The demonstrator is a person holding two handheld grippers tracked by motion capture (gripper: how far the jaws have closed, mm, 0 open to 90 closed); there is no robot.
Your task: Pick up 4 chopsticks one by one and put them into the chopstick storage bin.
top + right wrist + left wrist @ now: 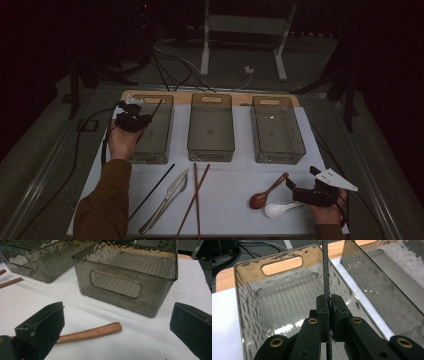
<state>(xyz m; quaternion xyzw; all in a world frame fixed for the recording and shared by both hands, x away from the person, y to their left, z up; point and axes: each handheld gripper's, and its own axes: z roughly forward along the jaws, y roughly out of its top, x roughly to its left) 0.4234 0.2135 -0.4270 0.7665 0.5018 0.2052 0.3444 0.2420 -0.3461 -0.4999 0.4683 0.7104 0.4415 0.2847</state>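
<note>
The black chopstick (326,270) you hold sits pinched between the nearly closed jaws of your left gripper (329,305), poised over the left bin (247,305), not yet dropped. All three bins look empty, though the dim light makes that hard to confirm. Still on the counter (230,200): the second black chopstick (151,191), the knife (167,200), the brown chopsticks (196,197), the wooden spoon (267,191) and the white spoon (280,209). Your right gripper (117,330) has wide jaws, holding nothing.
</note>
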